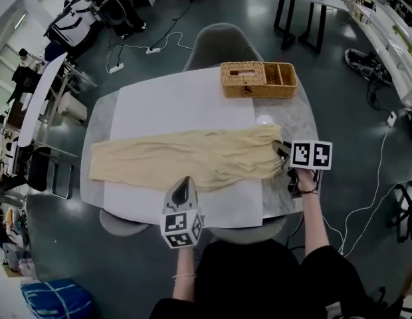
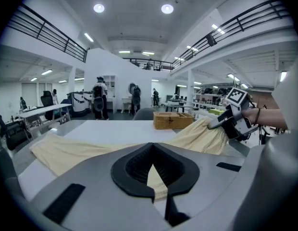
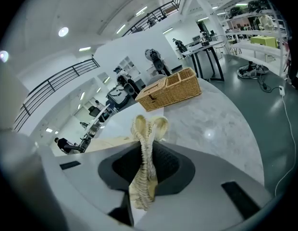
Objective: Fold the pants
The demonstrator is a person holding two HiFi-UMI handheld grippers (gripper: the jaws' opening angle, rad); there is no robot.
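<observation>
Beige pants (image 1: pixel 186 158) lie stretched across the white sheet (image 1: pixel 159 105). The right gripper (image 1: pixel 286 158) is clamped on the ribbed waistband, and the left gripper (image 1: pixel 183 190) pinches the near edge around mid-length (both biting fabric). Looks like the start of a fold. Next I'd carry the waist end toward the cuffs, keeping it flat.

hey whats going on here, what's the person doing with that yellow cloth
A person is folding pale yellow pants spread across a white sheet on a marble table. The right claw is shut on the bunched elastic waistband and holds that end raised off the table. The left claw is shut on the near edge of the fabric, about midway along. The legs lie flat toward the left, not yet folded over. A wicker basket sits at the far side.
</observation>
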